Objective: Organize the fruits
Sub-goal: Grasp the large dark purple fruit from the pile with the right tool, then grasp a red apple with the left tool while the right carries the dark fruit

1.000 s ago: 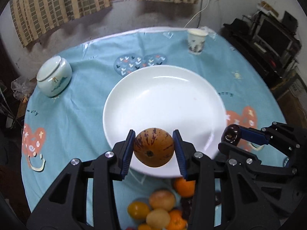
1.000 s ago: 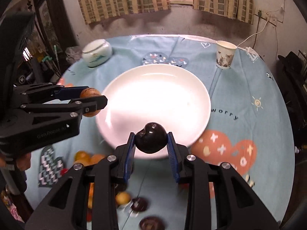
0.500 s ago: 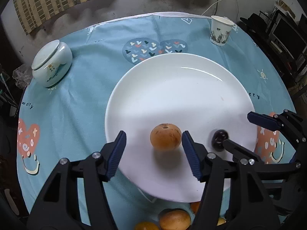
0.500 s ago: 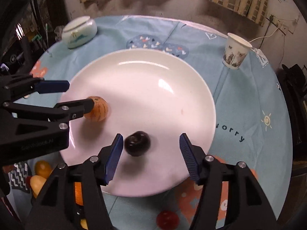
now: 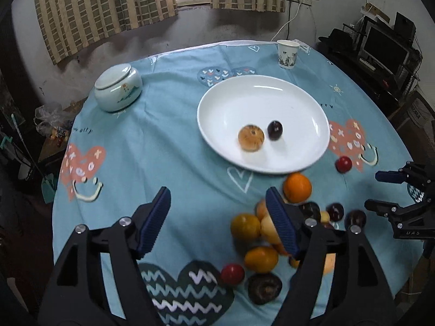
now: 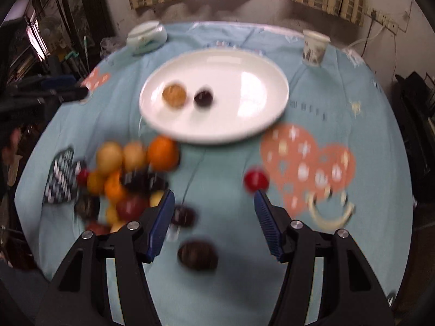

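Observation:
A white plate holds a brown speckled fruit and a dark plum side by side. My left gripper hangs over bare cloth in front of the plate; its jaws are opening, with nothing between them. A pile of loose fruit with an orange lies by its right finger. My right gripper is open above the cloth. A dark fruit lies low between its fingers, untouched, and a red fruit just beyond its right tip.
A lidded ceramic jar stands at the back left and a paper cup at the back right of the round table with its blue patterned cloth. Shelves with a monitor stand past the right edge.
Both grippers let go of their fruit, the brown one and the dark plum, onto the plate. They opened and drew back from the plate to the loose fruit near the front.

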A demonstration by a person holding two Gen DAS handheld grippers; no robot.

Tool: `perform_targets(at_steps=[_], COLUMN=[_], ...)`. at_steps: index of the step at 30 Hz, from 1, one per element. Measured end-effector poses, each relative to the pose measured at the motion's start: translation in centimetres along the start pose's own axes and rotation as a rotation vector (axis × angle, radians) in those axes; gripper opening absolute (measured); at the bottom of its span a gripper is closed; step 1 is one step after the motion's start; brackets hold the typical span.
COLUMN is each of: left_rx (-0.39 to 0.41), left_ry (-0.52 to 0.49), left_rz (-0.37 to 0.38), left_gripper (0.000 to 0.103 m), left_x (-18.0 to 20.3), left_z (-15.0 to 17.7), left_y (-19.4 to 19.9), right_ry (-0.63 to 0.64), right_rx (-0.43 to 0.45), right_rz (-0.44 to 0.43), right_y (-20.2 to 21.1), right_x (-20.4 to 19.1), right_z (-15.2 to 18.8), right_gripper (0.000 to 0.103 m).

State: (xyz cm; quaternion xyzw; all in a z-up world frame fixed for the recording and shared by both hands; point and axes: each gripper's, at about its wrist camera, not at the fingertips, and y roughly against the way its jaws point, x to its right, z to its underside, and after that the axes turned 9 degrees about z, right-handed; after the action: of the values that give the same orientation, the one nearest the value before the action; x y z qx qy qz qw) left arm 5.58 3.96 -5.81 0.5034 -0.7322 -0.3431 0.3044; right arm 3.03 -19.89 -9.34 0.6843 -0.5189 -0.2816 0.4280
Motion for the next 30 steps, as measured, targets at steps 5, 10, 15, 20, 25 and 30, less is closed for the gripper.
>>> perform_targets(at_steps=[5, 10, 15, 20, 25, 30], left_rx=[-0.058, -0.117, -0.133, -0.167, -0.200, -0.271], left_ry=[0.011, -0.032, -0.071, -0.135, -0.161, -0.144], left_rz=[0.057, 0.094, 0.113, 0.147, 0.136, 0.116], left_gripper=[0.074, 0.074, 0.074, 0.074, 0.070, 0.051], left_x=[1.0, 3.5, 6.1, 9.1, 10.6, 10.2], left_z=[5.8, 8.9, 10.4, 10.5, 10.6, 10.6], left_y=[1.2, 1.1, 1.1, -0.3, -2.4, -5.1], right_ry=[0.034, 0.031, 0.029, -0.012, -0.036, -0.055], right_rx=[-0.076, -0.099, -0.105, -0.093, -0.094, -0.096], right_rz=[0.034, 0.036, -0.004, -0.039, -0.038, -0.048], right_y=[-1.7, -4.1, -4.2, -2.6, -1.7, -1.4], right_x=[-1.8, -2.0, -2.0, -1.0, -0.4, -0.4], right_z=[4.6, 4.9, 4.3, 4.6, 5.7, 6.6], right_gripper=[0.061, 0.061, 0.044, 0.044, 0.044, 0.044])
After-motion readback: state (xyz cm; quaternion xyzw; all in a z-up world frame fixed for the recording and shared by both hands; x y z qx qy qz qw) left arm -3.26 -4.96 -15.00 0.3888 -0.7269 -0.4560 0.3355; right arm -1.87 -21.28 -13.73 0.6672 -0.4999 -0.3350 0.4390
